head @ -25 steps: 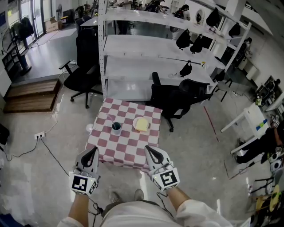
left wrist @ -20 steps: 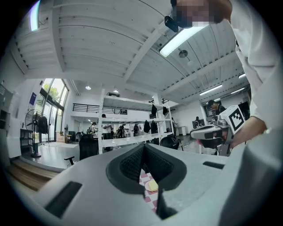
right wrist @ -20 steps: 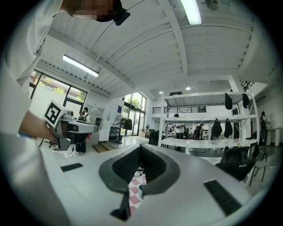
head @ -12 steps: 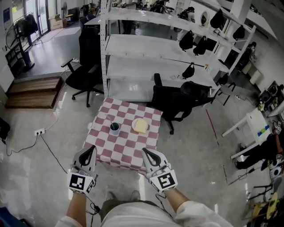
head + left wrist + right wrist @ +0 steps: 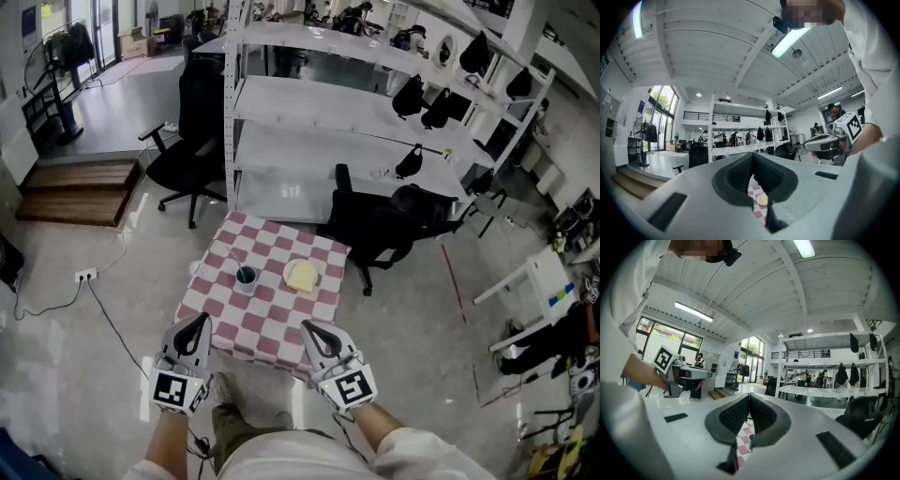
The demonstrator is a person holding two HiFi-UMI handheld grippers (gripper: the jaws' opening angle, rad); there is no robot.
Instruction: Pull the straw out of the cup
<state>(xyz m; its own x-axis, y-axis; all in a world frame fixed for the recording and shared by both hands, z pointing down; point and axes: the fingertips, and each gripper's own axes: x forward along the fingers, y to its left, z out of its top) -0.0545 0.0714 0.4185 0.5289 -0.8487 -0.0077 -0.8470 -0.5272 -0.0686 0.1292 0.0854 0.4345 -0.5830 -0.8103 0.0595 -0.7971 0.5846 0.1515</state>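
Observation:
A small dark blue cup [image 5: 247,277] stands on the left part of a little table with a red-and-white checked cloth [image 5: 255,323]. Its straw is too thin to make out clearly from here. Both grippers hover side by side over the floor at the table's near edge, pointing level towards it. My left gripper [image 5: 200,322] is shut and holds nothing. So is my right gripper [image 5: 308,327]. In the left gripper view the shut jaws [image 5: 753,162] leave a sliver of the cloth [image 5: 755,193] showing. The right gripper view shows its shut jaws [image 5: 749,401] in the same way.
A plate with a yellow piece of food [image 5: 303,276] sits right of the cup. Behind the table stand a white metal shelf rack [image 5: 319,131] and black office chairs [image 5: 380,225]. A cable and socket strip [image 5: 85,277] lie on the floor at left.
The person has taken a step, with one foot now forward under the left gripper. Both grippers have drifted a little towards the table and stay shut.

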